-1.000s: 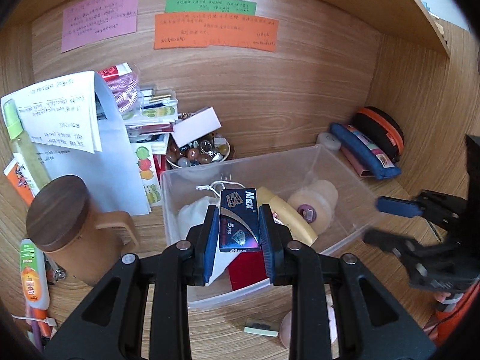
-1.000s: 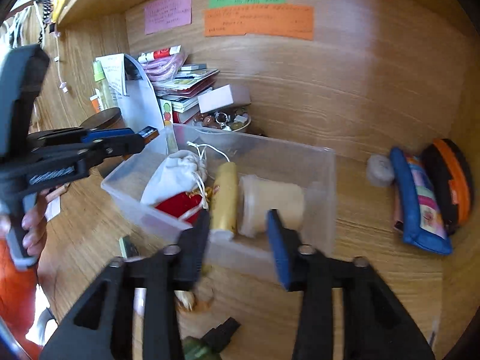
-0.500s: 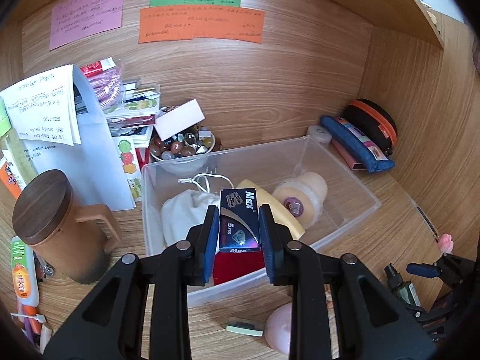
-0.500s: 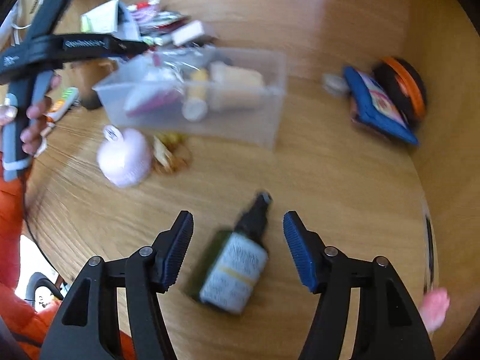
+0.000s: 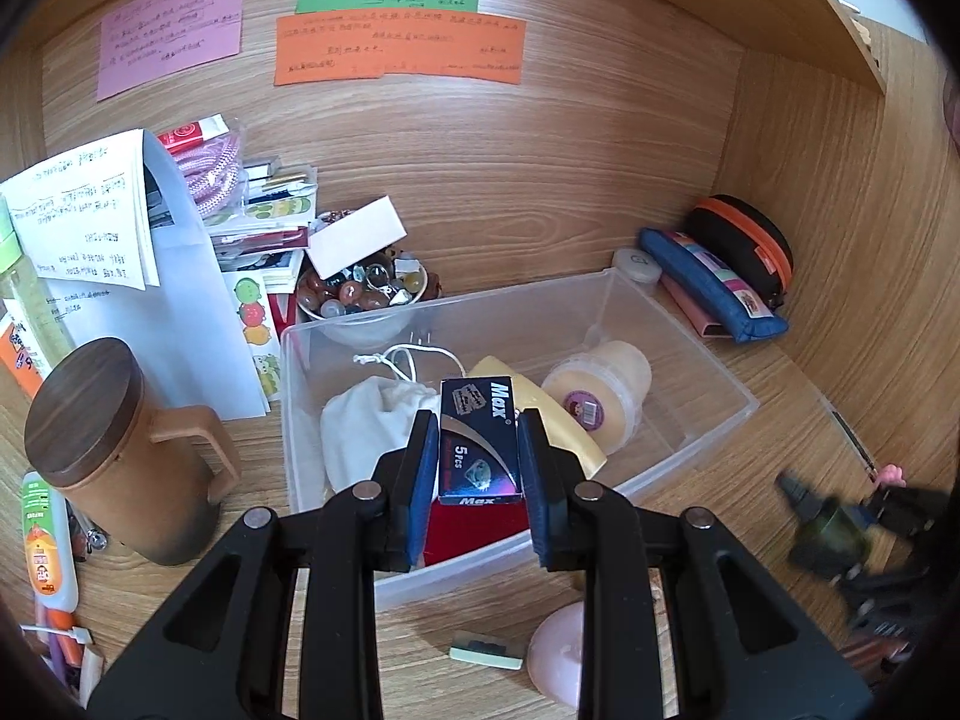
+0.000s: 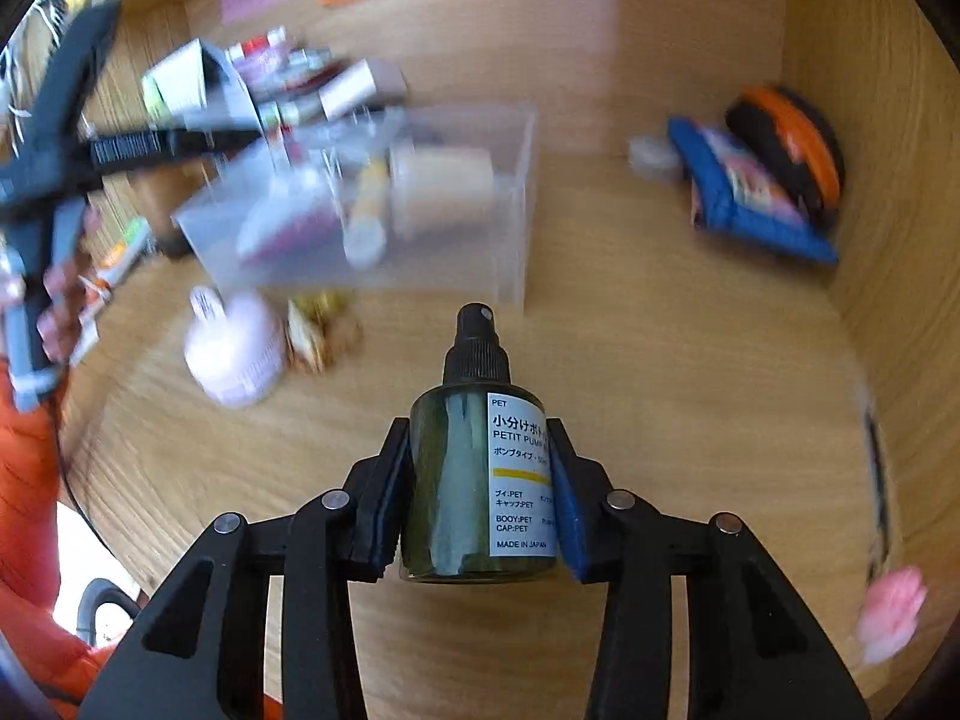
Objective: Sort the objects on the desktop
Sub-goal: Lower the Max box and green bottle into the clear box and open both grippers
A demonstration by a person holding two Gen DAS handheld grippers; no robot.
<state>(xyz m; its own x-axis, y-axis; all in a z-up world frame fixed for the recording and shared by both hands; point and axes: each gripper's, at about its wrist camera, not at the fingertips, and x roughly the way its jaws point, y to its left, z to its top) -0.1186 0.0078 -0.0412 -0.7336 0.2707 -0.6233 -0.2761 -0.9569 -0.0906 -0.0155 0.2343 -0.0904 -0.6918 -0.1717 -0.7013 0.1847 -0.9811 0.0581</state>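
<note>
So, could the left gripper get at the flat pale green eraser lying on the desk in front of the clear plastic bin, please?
Probably not yet: the left gripper is shut on the dark Max blade box, so the pale green eraser, itself uncovered, must wait.

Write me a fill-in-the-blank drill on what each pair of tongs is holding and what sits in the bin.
1. The left tongs are shut on a small dark box printed with the word ____.
2. The right tongs grip a green pump bottle whose cap is ____ in colour.
3. The left tongs hold the box above the clear plastic ____.
4. Inside it, the drawstring pouch is ____ in colour.

Missing words: Max; black; bin; white
</note>
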